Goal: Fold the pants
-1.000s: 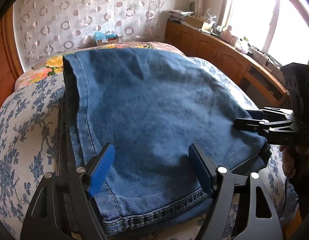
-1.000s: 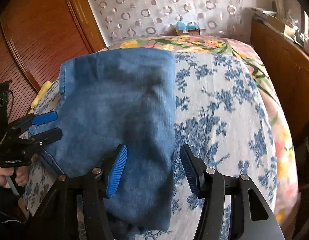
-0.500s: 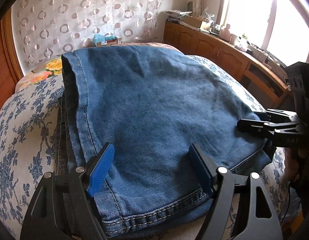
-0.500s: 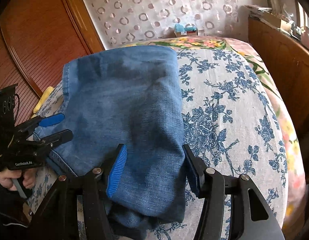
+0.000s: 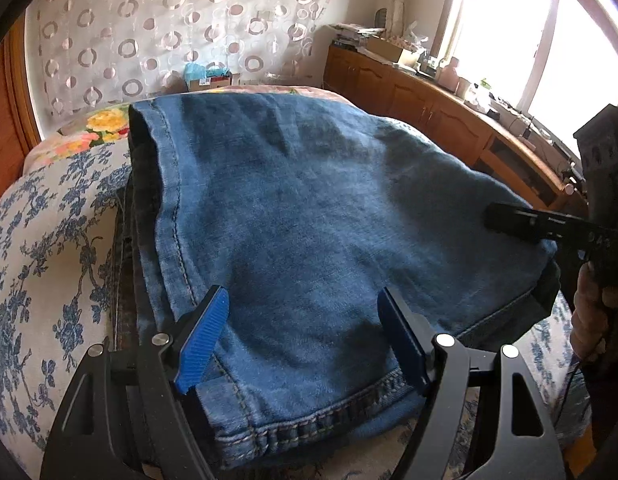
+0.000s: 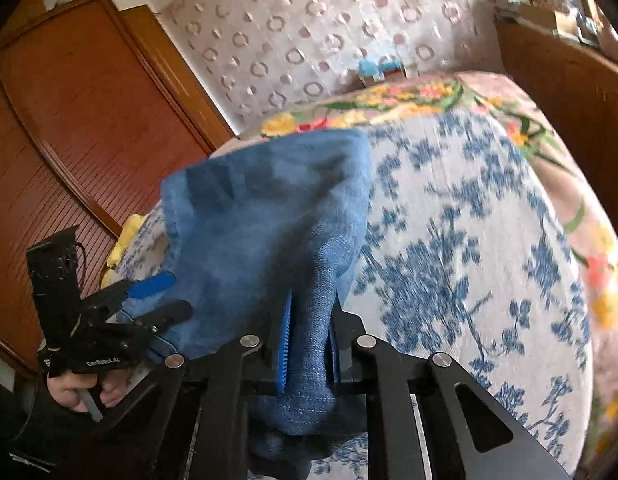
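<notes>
Blue denim pants (image 5: 301,216) lie folded on the bed, hem edge nearest me in the left wrist view. My left gripper (image 5: 305,336) is open, its blue pads on either side of the near hem, low over the cloth. My right gripper (image 6: 309,344) is shut on the near right corner of the pants (image 6: 277,232) and lifts that edge a little off the bed. The right gripper also shows in the left wrist view (image 5: 549,228) at the pants' right edge, and the left one in the right wrist view (image 6: 157,296) at the left.
The bed has a blue floral cover (image 6: 449,260) with a bright flowered band (image 6: 389,100) at the far end. A wooden wardrobe (image 6: 69,140) stands left, a wooden cabinet (image 5: 429,100) under the window right, a box (image 5: 209,76) behind the bed.
My right gripper has closed on the pants' right corner and raised it; the cloth now bunches between its pads. My left gripper has moved slightly forward and stays open.
</notes>
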Available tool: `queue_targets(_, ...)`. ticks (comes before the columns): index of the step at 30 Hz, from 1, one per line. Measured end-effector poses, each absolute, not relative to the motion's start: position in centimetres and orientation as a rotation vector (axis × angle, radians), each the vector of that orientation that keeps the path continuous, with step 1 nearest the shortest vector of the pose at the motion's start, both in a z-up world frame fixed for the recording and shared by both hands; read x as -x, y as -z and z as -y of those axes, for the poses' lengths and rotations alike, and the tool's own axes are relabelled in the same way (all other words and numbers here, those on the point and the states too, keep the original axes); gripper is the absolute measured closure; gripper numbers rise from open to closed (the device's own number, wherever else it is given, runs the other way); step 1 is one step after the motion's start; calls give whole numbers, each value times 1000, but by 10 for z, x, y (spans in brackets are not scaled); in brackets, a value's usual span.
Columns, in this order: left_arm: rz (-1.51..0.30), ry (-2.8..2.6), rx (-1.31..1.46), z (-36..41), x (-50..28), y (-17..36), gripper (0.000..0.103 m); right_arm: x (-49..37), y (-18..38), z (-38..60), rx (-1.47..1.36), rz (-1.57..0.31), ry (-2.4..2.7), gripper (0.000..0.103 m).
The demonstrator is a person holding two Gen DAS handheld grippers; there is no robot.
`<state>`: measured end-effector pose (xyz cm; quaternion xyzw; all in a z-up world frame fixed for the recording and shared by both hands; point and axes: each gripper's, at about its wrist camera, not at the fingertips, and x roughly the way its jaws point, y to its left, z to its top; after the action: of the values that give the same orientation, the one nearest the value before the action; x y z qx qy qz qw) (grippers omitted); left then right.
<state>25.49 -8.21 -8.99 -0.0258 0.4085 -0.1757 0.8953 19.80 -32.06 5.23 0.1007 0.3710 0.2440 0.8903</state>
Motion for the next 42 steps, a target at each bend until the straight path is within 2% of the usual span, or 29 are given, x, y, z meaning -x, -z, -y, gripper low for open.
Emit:
queue_targets(10,-800,313,99,45,-234,68,26,-194,-90,270,-125,-663,-589,91)
queue_targets(16,-783,238,121,6,-220,67,25,-204,-93,230,-83,-648,-665,91)
queue_targets(29,-737,102,206,-72,-188,65,25,-210,-40,115,96,-768,-859,93)
queue_targets(37,-725,84,218,-79,-184,66,25,-229,-21,101,111,-821,-860,93)
queue_targets(41,-723,91,213,-77,-184,65,25,-220,-37,107,128,-798,-855,80)
queue_targets(42,-722,95,210,-75,-185,65,25,-208,-46,107,134,-776,-850,80)
